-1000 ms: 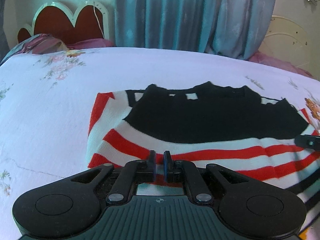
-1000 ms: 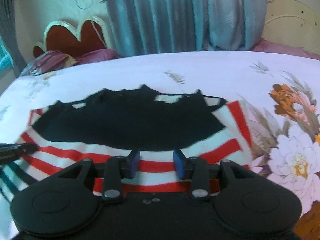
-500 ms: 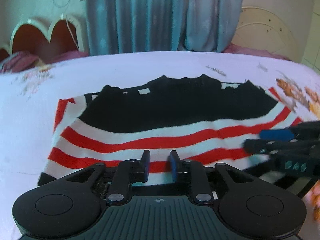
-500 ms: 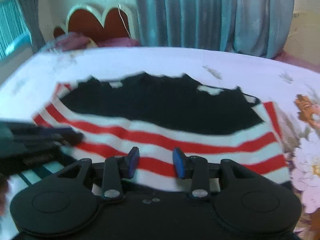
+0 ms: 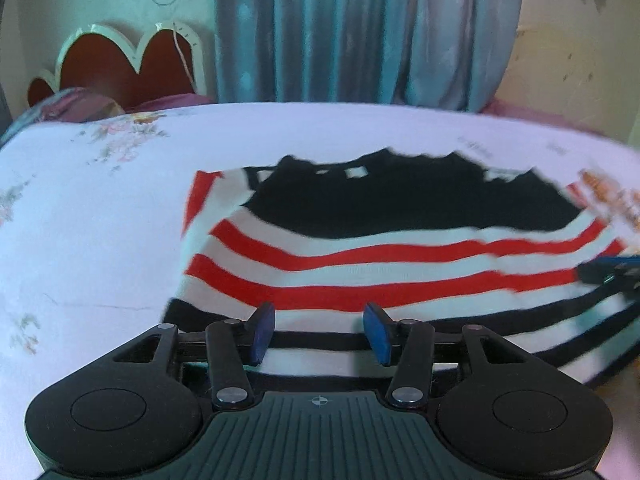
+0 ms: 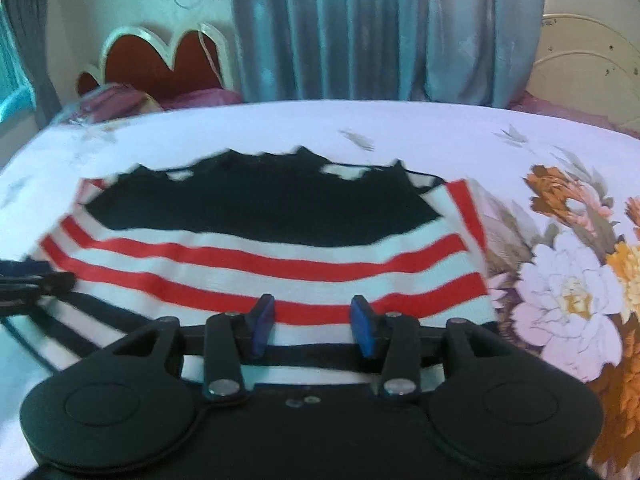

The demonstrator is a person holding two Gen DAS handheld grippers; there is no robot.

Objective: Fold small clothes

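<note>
A small sweater [image 5: 380, 256] with a black top part and red, white and black stripes lies folded flat on the bed; it also shows in the right wrist view [image 6: 264, 256]. My left gripper [image 5: 319, 330] is open and empty, above the sweater's near left edge. My right gripper [image 6: 313, 326] is open and empty, above its near right edge. Each gripper's tip shows at the edge of the other's view, the right gripper [image 5: 612, 272] at right and the left gripper [image 6: 28, 280] at left.
The bed has a white sheet [image 5: 100, 240] with flower prints, large flowers [image 6: 572, 288] right of the sweater. A red scalloped headboard [image 5: 128, 64] and pillows are at the far left. Blue curtains [image 5: 360, 28] hang behind the bed.
My left gripper, shut on the sweater's edge a second ago, has opened and let it go. My right gripper stayed open. Both pulled back slightly toward the near edge.
</note>
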